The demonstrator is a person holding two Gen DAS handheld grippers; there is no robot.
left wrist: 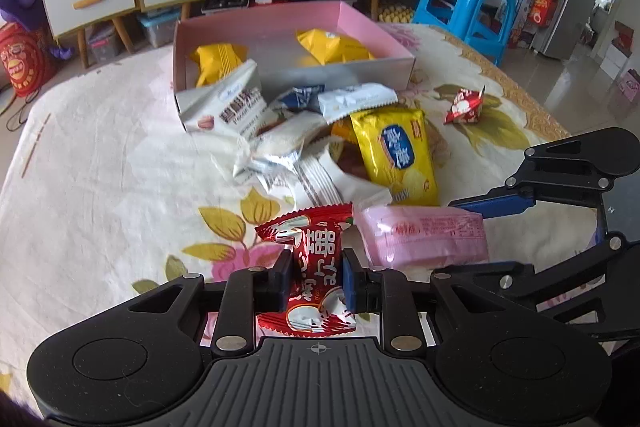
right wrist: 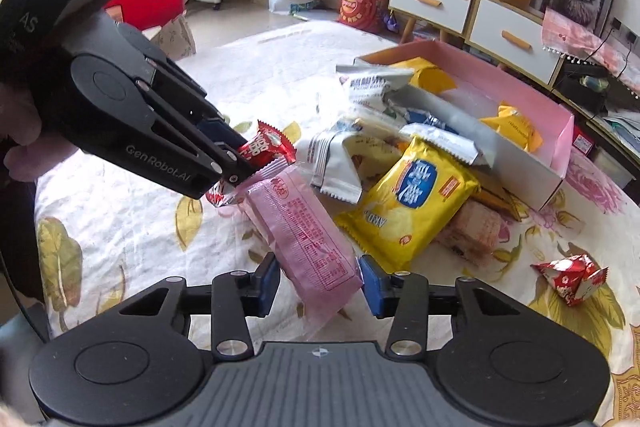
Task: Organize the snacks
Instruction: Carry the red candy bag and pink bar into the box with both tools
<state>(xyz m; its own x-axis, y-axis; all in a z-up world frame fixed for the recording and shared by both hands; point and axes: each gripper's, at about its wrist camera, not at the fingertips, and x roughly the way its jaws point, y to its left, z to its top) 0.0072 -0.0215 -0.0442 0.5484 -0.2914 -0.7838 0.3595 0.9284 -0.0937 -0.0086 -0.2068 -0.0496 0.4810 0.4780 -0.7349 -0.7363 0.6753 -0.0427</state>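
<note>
Left wrist | left hand-held gripper clamps red snack packet | right hand-held gripper wide

The left claw is black with blue pads and is holding a red candy wrapper printed with white figures. The right claw is showing the same black and blue around a pale pink packet with red print. A yellow bag is carrying a blue label. The box is pink inside, grey outside. The cloth is cream with yellow leaves and pink flowers.
</note>
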